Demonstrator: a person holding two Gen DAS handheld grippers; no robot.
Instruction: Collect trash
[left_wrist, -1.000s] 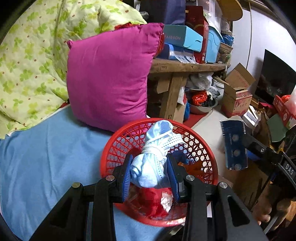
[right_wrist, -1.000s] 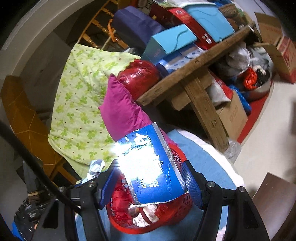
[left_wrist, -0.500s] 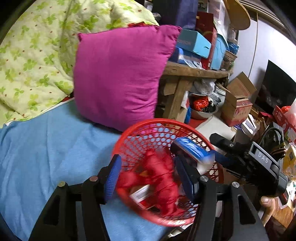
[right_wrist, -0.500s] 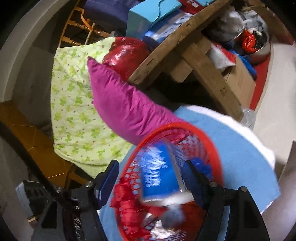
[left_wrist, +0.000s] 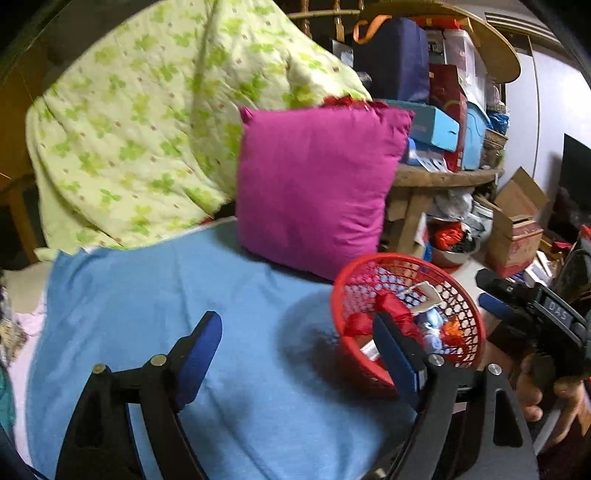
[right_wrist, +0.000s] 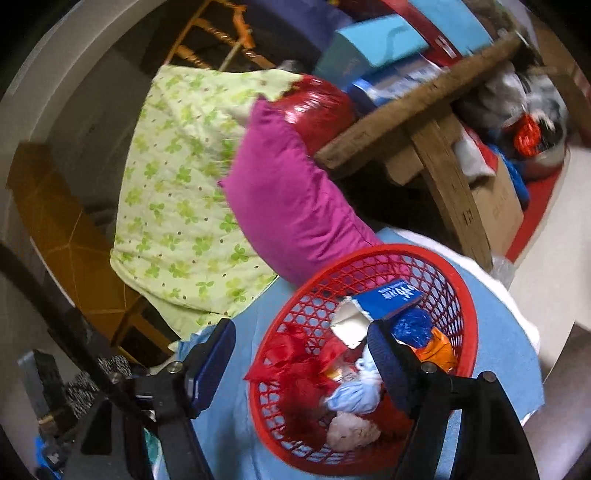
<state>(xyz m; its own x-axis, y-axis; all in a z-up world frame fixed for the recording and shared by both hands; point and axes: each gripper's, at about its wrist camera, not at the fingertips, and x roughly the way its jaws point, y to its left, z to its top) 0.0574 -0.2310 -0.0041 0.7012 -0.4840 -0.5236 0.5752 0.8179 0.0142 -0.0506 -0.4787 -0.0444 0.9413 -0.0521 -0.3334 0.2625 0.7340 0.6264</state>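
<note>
A red mesh basket (left_wrist: 469, 314) (right_wrist: 458, 284) stands on the blue sheet near the bed's edge. In it lie a blue carton (right_wrist: 391, 297), a knotted pale blue mask bundle (right_wrist: 351, 398), red plastic (right_wrist: 295, 365), a blue bag (right_wrist: 410, 326) and an orange wrapper (right_wrist: 436, 349). My left gripper (left_wrist: 295, 343) is open and empty, above the sheet to the left of the basket. My right gripper (right_wrist: 303, 354) is open and empty, over the basket's left rim. The right tool (left_wrist: 535, 314) also shows in the left wrist view.
A magenta pillow (left_wrist: 314, 184) (right_wrist: 295, 206) leans just behind the basket, with a green floral quilt (left_wrist: 147, 129) to its left. A cluttered wooden table (left_wrist: 443, 173) with boxes stands at the right. Cardboard boxes (left_wrist: 517, 229) sit on the floor.
The left gripper let go of the mask bundle and the right let go of the blue carton; both now lie in the basket. Both grippers opened and drew back to the left.
</note>
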